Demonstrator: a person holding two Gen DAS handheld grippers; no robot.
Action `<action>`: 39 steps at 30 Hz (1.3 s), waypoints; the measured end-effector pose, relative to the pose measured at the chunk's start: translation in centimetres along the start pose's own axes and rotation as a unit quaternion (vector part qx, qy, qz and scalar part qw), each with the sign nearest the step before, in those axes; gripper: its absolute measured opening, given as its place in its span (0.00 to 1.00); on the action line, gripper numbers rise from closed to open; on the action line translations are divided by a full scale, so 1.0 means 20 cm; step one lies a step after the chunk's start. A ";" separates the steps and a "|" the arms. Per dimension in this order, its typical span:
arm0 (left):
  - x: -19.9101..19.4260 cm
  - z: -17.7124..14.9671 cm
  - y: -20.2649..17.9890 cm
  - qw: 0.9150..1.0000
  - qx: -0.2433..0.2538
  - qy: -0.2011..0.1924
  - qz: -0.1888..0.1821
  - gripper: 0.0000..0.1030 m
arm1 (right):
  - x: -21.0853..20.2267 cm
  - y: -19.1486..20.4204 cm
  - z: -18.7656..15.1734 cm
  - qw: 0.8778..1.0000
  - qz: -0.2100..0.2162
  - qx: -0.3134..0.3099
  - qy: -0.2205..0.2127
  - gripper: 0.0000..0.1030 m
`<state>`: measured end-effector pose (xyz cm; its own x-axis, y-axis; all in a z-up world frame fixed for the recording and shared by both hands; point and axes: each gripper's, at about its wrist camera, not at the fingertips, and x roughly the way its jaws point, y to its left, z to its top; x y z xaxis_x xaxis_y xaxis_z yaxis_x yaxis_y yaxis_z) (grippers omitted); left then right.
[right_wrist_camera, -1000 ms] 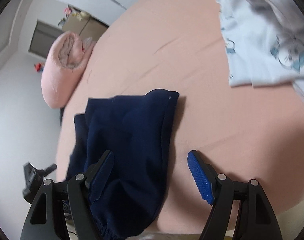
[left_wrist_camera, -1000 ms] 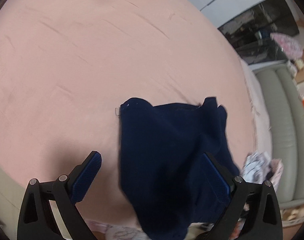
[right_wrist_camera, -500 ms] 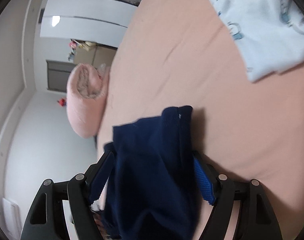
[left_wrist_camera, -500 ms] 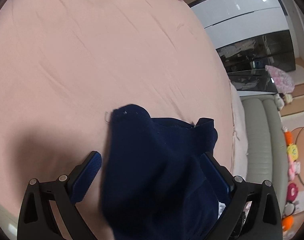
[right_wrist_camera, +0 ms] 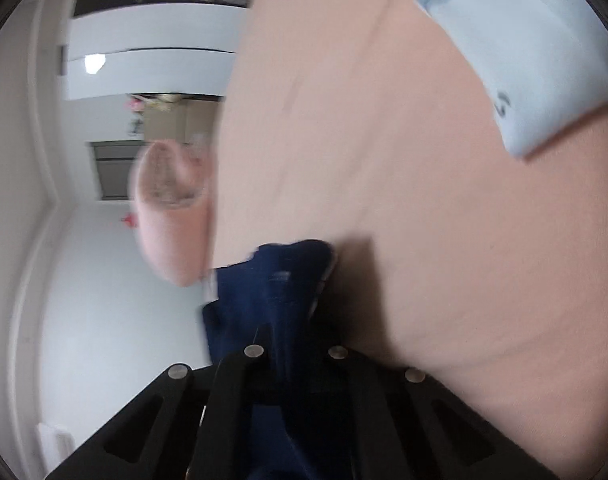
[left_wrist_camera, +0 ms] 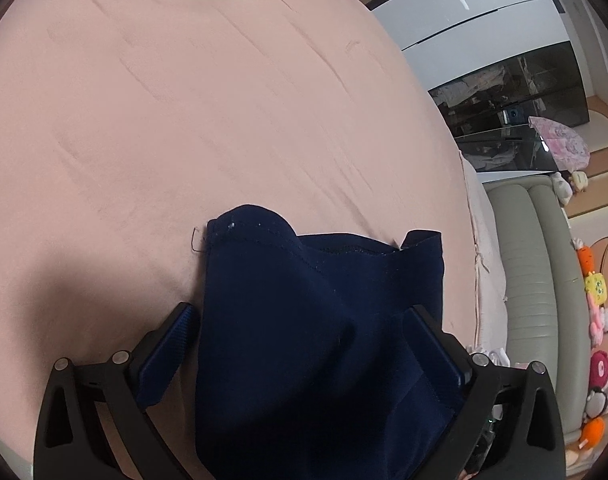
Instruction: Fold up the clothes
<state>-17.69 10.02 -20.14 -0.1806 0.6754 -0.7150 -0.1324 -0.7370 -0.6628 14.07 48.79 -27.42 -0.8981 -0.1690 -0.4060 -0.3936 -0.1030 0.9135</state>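
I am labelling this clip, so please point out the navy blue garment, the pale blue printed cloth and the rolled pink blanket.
navy blue garment (left_wrist_camera: 304, 320): left wrist view, middle of the fabric.
pale blue printed cloth (right_wrist_camera: 516, 40): right wrist view, plain middle area.
rolled pink blanket (right_wrist_camera: 172, 216): right wrist view, its side below the rolled end.

Both wrist views close above bedsheet (left_wrist_camera: 232, 112), sharing navy garment (left_wrist_camera: 304, 320)
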 end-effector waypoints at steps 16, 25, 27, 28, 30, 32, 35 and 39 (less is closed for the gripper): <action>-0.05 -0.03 0.01 0.994 0.027 -0.036 0.100 0.23 | 0.09 0.17 -0.01 0.991 -0.106 -0.085 0.014 0.02; -0.08 -0.05 0.02 0.993 0.037 -0.075 0.085 0.13 | 0.04 0.13 0.00 0.990 -0.102 -0.100 0.011 0.00; -0.07 -0.06 -0.01 0.991 0.054 -0.080 0.090 0.05 | 0.04 0.17 -0.02 0.986 -0.124 -0.114 0.006 0.00; -0.07 -0.06 -0.03 0.990 0.062 -0.083 0.093 0.05 | 0.04 0.19 -0.02 0.983 -0.135 -0.122 0.004 0.00; -0.06 -0.08 -0.06 0.988 0.079 -0.087 0.098 0.04 | 0.05 0.24 -0.04 0.974 -0.165 -0.157 0.000 0.00; -0.05 -0.08 -0.10 0.985 0.098 -0.091 0.110 0.04 | 0.06 0.31 -0.06 0.960 -0.192 -0.202 -0.003 0.01; -0.07 -0.06 -0.12 0.982 0.111 -0.092 0.119 0.04 | 0.08 0.44 -0.10 0.924 -0.257 -0.282 -0.020 0.01; -0.12 -0.03 -0.13 0.977 0.125 -0.099 0.142 0.03 | 0.12 0.60 -0.17 0.865 -0.319 -0.387 -0.030 0.01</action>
<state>-16.41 10.30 -16.81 -0.4263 0.4426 -0.7889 -0.2791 -0.8939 -0.3507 7.85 43.86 -17.47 -0.5639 0.2131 -0.7979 -0.5848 -0.7852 0.2036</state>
